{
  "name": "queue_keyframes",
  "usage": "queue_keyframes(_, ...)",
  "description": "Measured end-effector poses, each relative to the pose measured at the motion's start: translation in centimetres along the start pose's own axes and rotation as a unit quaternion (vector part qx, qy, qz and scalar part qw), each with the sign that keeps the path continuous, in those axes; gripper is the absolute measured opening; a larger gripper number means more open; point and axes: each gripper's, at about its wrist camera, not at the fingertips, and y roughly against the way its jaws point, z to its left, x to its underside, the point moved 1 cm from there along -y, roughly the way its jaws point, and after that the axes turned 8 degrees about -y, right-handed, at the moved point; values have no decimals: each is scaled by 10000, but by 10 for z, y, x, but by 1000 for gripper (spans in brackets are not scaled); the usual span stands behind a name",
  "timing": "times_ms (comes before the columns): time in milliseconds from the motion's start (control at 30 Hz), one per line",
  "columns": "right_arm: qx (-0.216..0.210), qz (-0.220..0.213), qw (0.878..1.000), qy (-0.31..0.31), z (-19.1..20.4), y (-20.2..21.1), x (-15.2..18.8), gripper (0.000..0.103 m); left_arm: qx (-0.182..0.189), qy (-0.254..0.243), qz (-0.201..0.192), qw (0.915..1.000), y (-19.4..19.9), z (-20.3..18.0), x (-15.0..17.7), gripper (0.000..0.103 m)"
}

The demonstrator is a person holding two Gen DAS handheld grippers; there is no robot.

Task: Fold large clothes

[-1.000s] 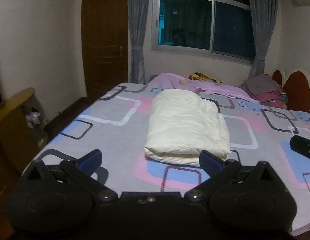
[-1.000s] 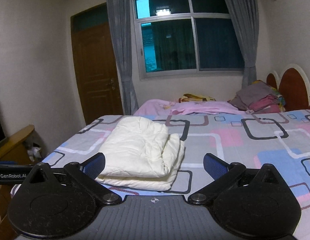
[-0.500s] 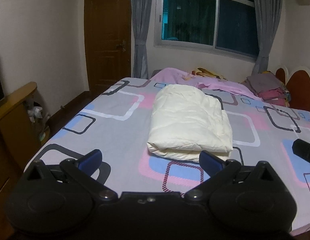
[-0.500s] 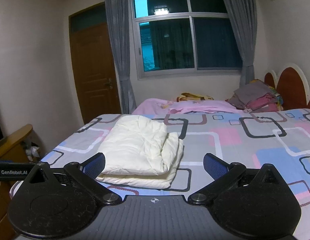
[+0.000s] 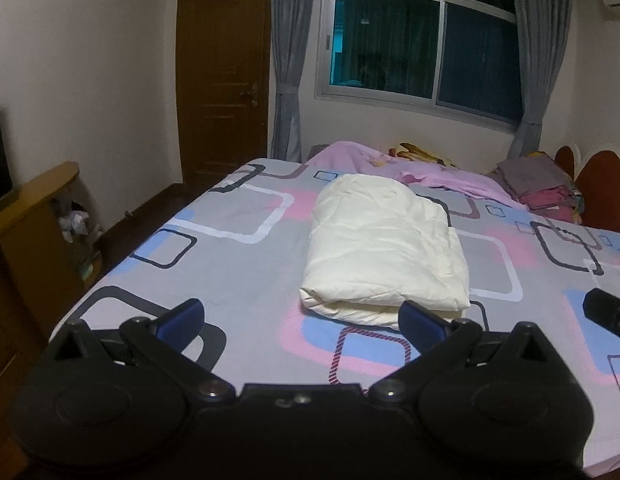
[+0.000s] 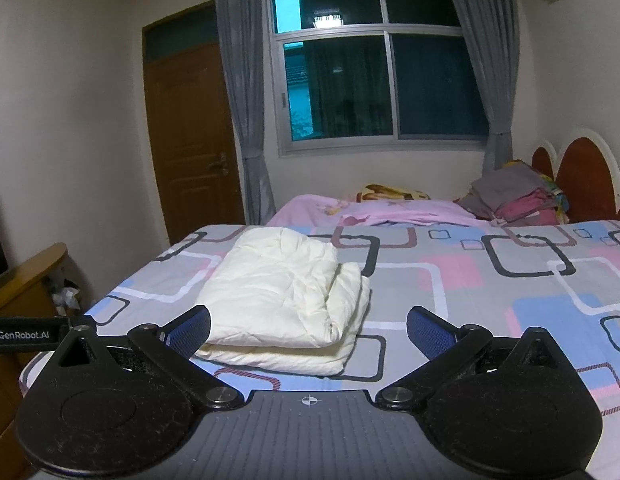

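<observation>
A cream garment (image 5: 384, 252) lies folded on the patterned bed (image 5: 237, 264), ahead of both grippers and touching neither. The left gripper (image 5: 301, 320) and right gripper (image 6: 308, 326) gape wide, holding nothing — a strap (image 6: 27, 335) at the right view's left edge reads "GenRobot.AI".

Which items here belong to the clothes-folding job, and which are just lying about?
Job: cream folded garment; left gripper and right gripper, both open, holding nothing.

Lying about: pink blanket; stack of folded clothes by the headboard.
</observation>
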Motion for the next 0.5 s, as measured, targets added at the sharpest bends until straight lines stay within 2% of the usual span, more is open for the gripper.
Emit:
queue_keyframes(333,-4,31,10000,-3,-2,-2,0,103,-112,-186,32,9998,0,-8,-3,103)
queue_keyframes(500,-6,25,10000,-3,-2,-2,0,103,-230,-105,-110,9996,5,-15,-3,103)
